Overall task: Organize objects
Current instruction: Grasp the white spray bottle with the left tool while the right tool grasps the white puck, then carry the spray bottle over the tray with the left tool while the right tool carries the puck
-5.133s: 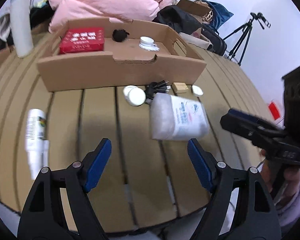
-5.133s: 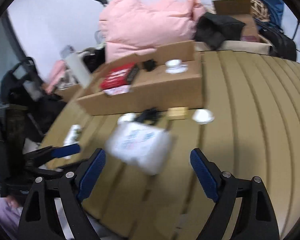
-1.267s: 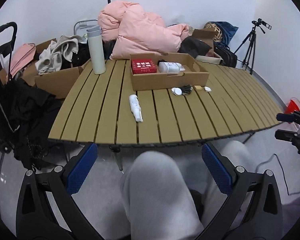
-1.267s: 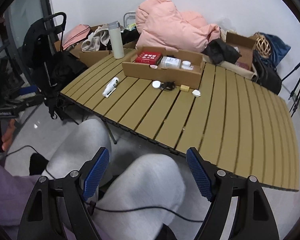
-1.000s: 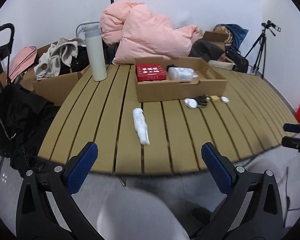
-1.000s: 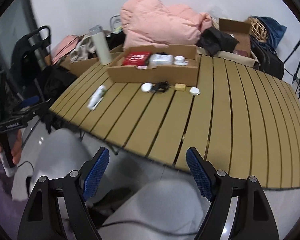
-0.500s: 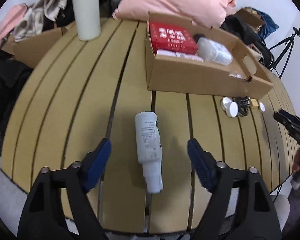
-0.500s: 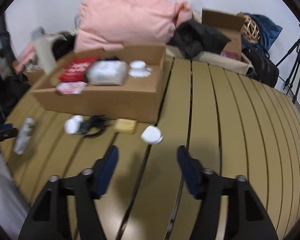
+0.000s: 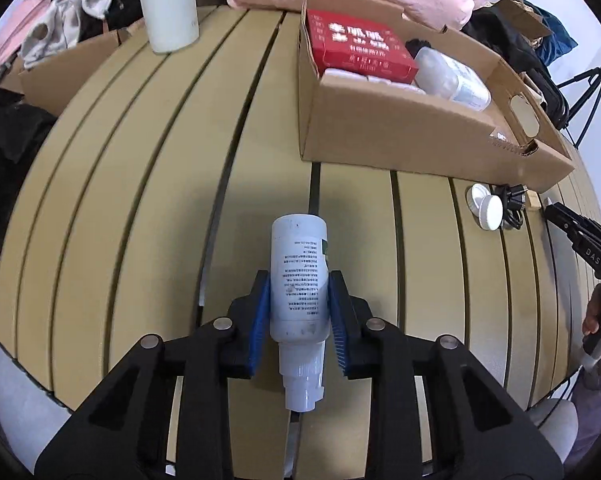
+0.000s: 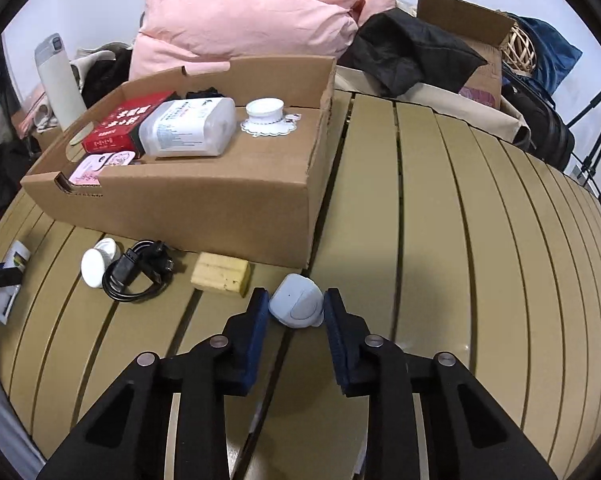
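My left gripper [image 9: 299, 300] is shut on a white bottle [image 9: 299, 280] that lies on the slatted table [image 9: 140, 200], cap toward me. My right gripper [image 10: 296, 312] is closed around a small pale blue-white case [image 10: 297, 306] on the table [image 10: 460, 240], its pads touching both sides. The cardboard box [image 10: 204, 196] holds a red box [image 10: 124, 120], a clear plastic jar [image 10: 188, 128], a white dish [image 10: 265, 110] and a pink item [image 10: 100, 166]. The box also shows in the left wrist view [image 9: 420, 136].
In front of the box lie a white lid [image 10: 96, 266], a coiled black cable [image 10: 140, 272] and a yellow block [image 10: 220, 274]. A white flask [image 9: 166, 4] stands at the far left. Pink bedding [image 10: 240, 12], bags and a tripod [image 10: 596, 128] lie beyond the table.
Both grippers moved in from off the table. The left closed on the white bottle; the right closed around the small pale case.
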Demonstrator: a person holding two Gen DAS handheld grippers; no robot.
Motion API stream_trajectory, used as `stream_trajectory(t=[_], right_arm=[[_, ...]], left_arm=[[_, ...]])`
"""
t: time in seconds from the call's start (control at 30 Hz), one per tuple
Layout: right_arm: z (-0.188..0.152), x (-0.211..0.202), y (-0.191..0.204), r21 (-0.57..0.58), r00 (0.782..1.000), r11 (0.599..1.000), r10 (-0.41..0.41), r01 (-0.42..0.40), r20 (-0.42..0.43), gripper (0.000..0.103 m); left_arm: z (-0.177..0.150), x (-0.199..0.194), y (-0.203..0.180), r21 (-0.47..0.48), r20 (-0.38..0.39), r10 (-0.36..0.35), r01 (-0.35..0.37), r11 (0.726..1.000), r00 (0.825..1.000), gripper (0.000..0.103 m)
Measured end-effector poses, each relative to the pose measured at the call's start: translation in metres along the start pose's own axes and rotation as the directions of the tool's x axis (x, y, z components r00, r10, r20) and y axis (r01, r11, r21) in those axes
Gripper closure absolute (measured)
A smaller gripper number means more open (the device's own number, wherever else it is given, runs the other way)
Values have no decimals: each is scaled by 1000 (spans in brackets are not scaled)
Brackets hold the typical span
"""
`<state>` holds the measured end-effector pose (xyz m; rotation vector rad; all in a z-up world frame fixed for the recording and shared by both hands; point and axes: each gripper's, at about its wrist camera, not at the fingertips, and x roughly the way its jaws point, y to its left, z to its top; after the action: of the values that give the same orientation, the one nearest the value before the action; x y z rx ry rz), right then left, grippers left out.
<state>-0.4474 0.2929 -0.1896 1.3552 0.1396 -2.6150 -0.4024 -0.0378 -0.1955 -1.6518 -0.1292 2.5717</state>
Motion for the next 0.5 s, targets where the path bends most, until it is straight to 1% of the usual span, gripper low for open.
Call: stream_trajectory(t=[0.1, 0.17, 0.2, 0.27, 0.3, 0.37, 0.4, 0.47, 0.5], right_arm=[[1, -17, 4, -26, 1000, 1000, 3, -2, 28, 72], [4, -38, 5, -34, 998, 999, 4, -2, 58, 72], [7, -56, 4, -32, 997, 999, 14, -11, 78, 72], [12, -90, 4, -36, 992, 999, 22, -18, 128, 72], [16, -118, 5, -46, 985, 999, 26, -18, 169, 72], [24, -161, 3, -58, 973, 998, 28, -15, 228, 72], [28, -192, 3, -65, 964, 998, 31, -14, 266, 72], [33, -235, 3, -71, 951, 997, 29, -7, 308, 72], [36, -257, 4, -71, 944, 997, 33, -10, 327, 72]], left_arm=[[1, -34, -3, 19, 78, -2, 0, 1000, 997, 79], [3, -63, -8, 23, 119, -24, 22, 1000, 993, 79], [4, -81, -11, 27, 146, -36, 32, 999, 989, 79], [9, -124, -20, 53, 218, -55, 44, 998, 974, 79], [12, -149, -24, 65, 259, -66, 51, 997, 964, 79], [18, -185, -31, 93, 309, -101, 76, 993, 946, 79], [23, -204, -36, 112, 332, -121, 88, 990, 935, 79], [29, -241, -49, 152, 382, -143, 91, 984, 913, 79], [33, -255, -56, 169, 394, -159, 99, 981, 905, 79]])
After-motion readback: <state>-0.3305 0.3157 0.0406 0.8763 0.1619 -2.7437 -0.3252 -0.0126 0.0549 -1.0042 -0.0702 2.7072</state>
